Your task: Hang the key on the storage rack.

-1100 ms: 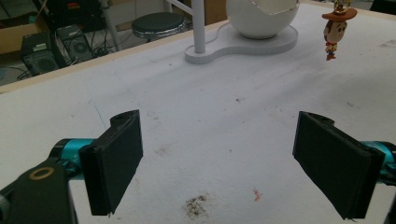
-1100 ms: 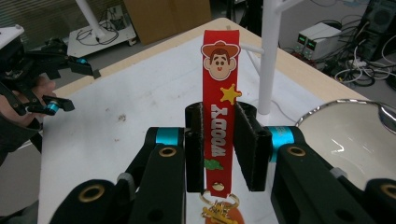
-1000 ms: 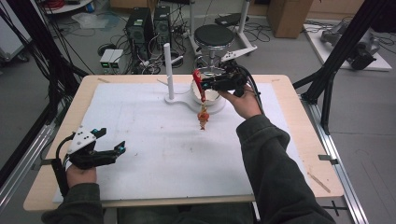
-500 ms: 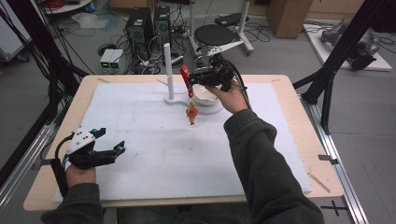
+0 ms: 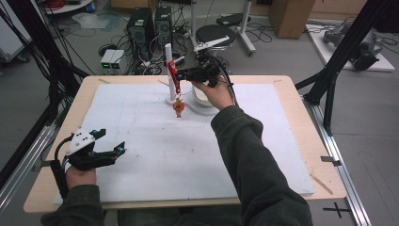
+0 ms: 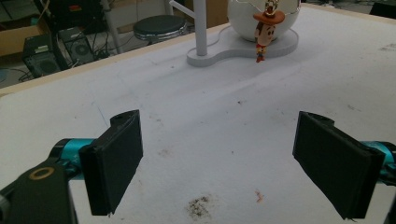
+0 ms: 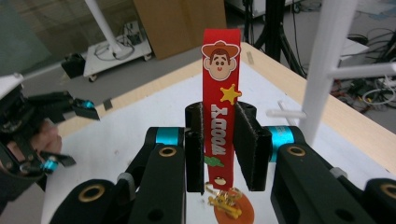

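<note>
The right gripper (image 7: 219, 144) has its two black jaws pressed on a red strap (image 7: 221, 100), which carries a cartoon cowboy face, a yellow star and some letters. Below the jaws, a small gold ring and an orange cowboy figure (image 7: 233, 210) hang from the strap. In the high view this gripper (image 5: 181, 75) is held in the air at the far side of the table, and the figure (image 5: 179, 107) hangs just beside a white stand (image 5: 168, 63) with a flat base. A white bowl (image 6: 264, 21) sits on that base.

The left gripper (image 5: 117, 149) is at the near left corner, above the white mat (image 5: 188, 150), well apart from the stand. Its jaws are spread wide with nothing between them.
</note>
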The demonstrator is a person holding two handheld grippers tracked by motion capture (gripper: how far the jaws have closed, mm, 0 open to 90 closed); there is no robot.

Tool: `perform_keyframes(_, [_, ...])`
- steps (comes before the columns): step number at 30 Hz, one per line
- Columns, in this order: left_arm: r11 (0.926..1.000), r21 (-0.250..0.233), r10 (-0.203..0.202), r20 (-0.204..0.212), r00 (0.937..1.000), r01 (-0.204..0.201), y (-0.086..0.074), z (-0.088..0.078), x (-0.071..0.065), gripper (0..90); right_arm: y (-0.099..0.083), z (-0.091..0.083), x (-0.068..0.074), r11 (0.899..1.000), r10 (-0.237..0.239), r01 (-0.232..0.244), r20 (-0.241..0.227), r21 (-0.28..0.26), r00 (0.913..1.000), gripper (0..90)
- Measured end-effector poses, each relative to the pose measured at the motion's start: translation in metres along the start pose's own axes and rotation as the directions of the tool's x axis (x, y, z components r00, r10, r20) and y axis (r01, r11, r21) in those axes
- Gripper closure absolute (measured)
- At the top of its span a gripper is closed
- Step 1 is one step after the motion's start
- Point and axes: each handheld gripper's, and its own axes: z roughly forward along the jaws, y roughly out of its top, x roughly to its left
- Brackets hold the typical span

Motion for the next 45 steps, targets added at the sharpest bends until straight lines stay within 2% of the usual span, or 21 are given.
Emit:
perform_keyframes(5, [1.0, 0.002, 0.005, 0.002, 1.0, -0.005, 0.0, 0.0, 0.0, 16.4, 0.001, 0.019, -0.002, 1.0, 0.009, -0.009, -0.004, 0.009, 0.9999, 74.8])
perform_keyframes(9, [1.0, 0.0, 0.007, 0.001, 1.0, -0.007, 0.001, -0.001, 0.001, 16.4, -0.001, 0.027, -0.003, 1.0, 0.008, -0.008, -0.005, 0.021, 1.0, 74.8])
perform_keyframes(16, [1.0, -0.001, 0.005, 0.0, 1.0, -0.005, 0.0, -0.001, 0.002, 16.4, -0.007, 0.041, -0.009, 0.998, 0.043, -0.043, -0.013, 0.039, 0.999, 74.8])
perform_keyframes(23, [1.0, -0.004, 0.002, 0.001, 1.0, -0.002, 0.0, -0.001, 0.001, 16.4, -0.013, 0.052, -0.018, 0.996, 0.081, -0.08, -0.023, 0.031, 0.9965, 74.8])
perform_keyframes(34, [1.0, -0.003, 0.004, 0.003, 1.0, -0.004, 0.001, -0.001, 0.002, 16.4, -0.021, 0.061, -0.029, 0.991, 0.116, -0.115, -0.005, 0.066, 0.9933, 74.8])
perform_keyframes(45, [1.0, -0.006, 0.003, 0.003, 1.0, -0.003, 0.001, 0.0, 0.002, 16.4, -0.026, 0.063, -0.041, 0.985, 0.153, -0.155, 0.032, 0.074, 0.9876, 74.7])
